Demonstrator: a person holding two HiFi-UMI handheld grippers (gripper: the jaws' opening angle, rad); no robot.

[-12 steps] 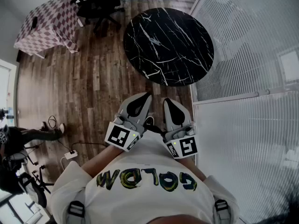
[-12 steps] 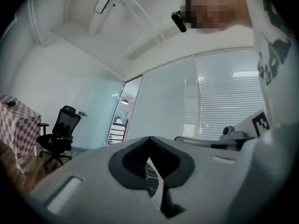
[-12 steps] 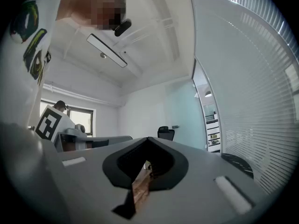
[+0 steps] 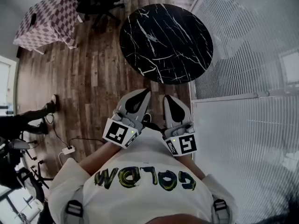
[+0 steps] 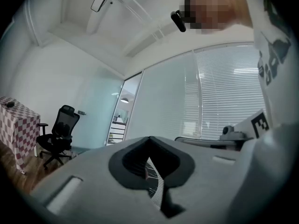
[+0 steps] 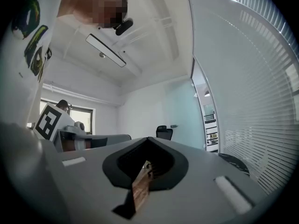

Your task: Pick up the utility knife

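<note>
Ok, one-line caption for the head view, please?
Person holds left gripper and right gripper shut and empty near the chest, facing a round black marble table on a wood floor.

Office with blind-covered glass partitions (image 4: 243,41), swivel chair (image 5: 60,132), round marble table (image 4: 166,43)

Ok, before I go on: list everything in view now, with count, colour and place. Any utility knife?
round table: one, black marble, white veins, ahead of the grippers
checked-cloth table: one, red-and-white, far left
office chair: one, black, beside the checked-cloth table
floor: brown wood planks
blinds: white, along the right
power adapter: one, white, on the floor, left
utility knife: none visible
shirt: white, lettered
left gripper: grey, fingers shut, empty
right gripper: grey, fingers shut, empty
</note>
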